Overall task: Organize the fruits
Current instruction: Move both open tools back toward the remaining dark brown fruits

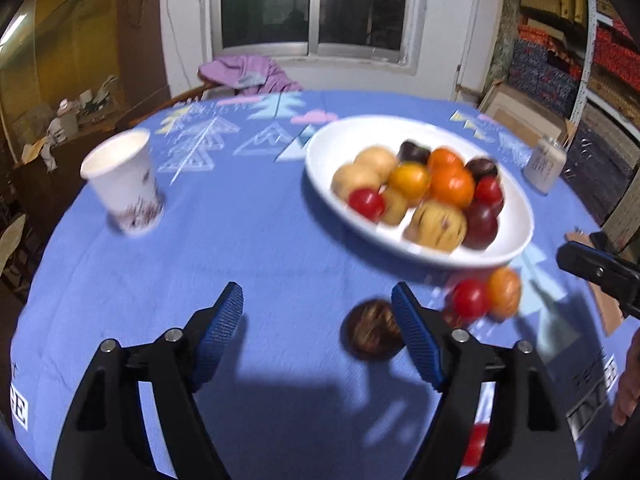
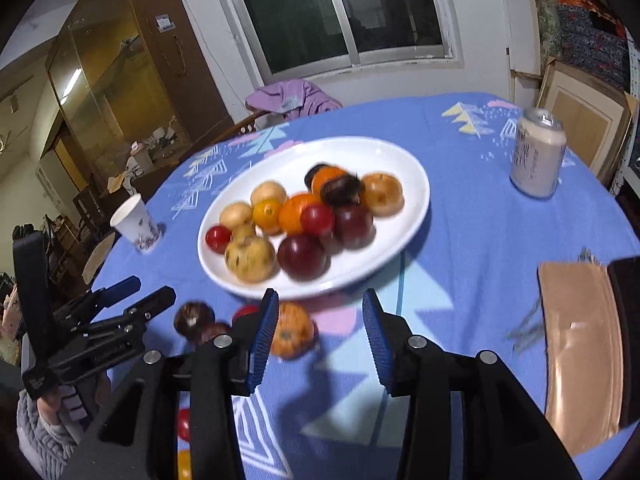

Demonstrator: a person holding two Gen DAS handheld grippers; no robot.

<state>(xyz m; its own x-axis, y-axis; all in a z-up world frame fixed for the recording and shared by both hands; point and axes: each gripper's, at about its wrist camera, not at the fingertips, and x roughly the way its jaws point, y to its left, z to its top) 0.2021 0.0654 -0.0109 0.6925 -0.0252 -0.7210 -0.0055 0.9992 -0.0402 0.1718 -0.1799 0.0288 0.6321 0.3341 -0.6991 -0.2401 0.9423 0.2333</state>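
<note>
A white oval plate point(image 1: 336, 148) point(image 2: 404, 168) holds several fruits: oranges, yellow pears, red tomatoes, dark plums. Loose fruits lie on the blue tablecloth in front of it: a brown round fruit point(image 1: 370, 334) point(image 2: 193, 316), a red tomato point(image 1: 470, 298) and an orange fruit point(image 1: 505, 291) point(image 2: 291, 330). My left gripper point(image 1: 318, 300) is open and empty; the brown fruit lies just inside its right finger. My right gripper point(image 2: 320, 304) is open and empty, with the orange fruit beside its left finger. The left gripper also shows in the right wrist view point(image 2: 138, 290).
A white paper cup point(image 1: 124, 182) point(image 2: 136, 222) stands at the left. A white can point(image 2: 538, 152) point(image 1: 544, 164) stands at the right. A copper-coloured flat object point(image 2: 580, 344) lies at the right edge. A chair with purple cloth point(image 1: 248, 74) is behind the table.
</note>
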